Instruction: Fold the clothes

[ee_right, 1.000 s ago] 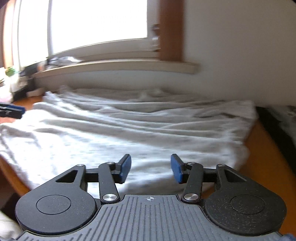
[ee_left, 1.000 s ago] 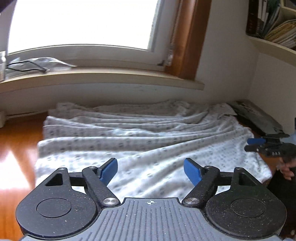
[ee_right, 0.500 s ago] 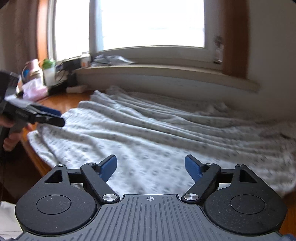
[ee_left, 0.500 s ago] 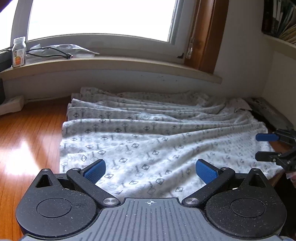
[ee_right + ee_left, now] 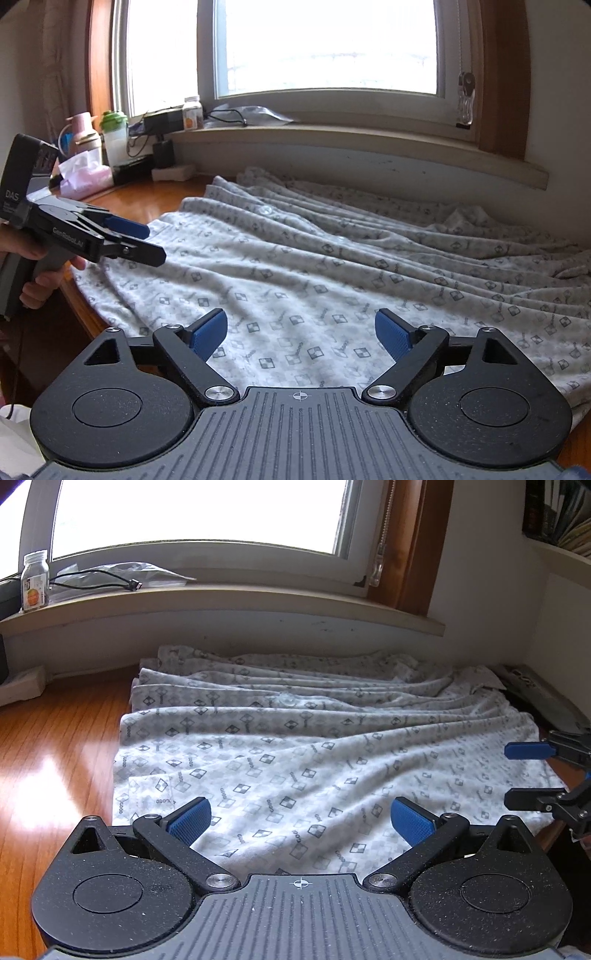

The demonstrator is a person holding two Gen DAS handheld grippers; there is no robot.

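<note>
At the far left, on the windowsill (image 5: 221, 602), we see a small jar (image 5: 35, 581) with a black cable (image 5: 92, 583) lying beside it on a clear plastic bag (image 5: 140, 570). Below, the wooden tabletop (image 5: 55, 746) runs bare and glossy up to the left edge of the garment (image 5: 295, 746), a pale patterned piece of clothing spread out flat with long ridged wrinkles, reaching back to the wall under the sill.

Our left hand-held gripper (image 5: 301, 819) hovers over the garment's near edge with its 2 blue pads spread wide apart and nothing between them. In the right wrist view we see this same tool from the side, held in a hand (image 5: 33, 273) above the garment's left corner.

Further right, our right hand-held gripper (image 5: 301, 330) also stands wide open above the near edge of the cloth, gripping nothing. From the left wrist view it shows at the right border, its 2 fingers parted just over the garment's right edge. Beyond it, a dark flat object (image 5: 543, 701) lies against the wall in the corner; we cannot tell what it is.
</note>
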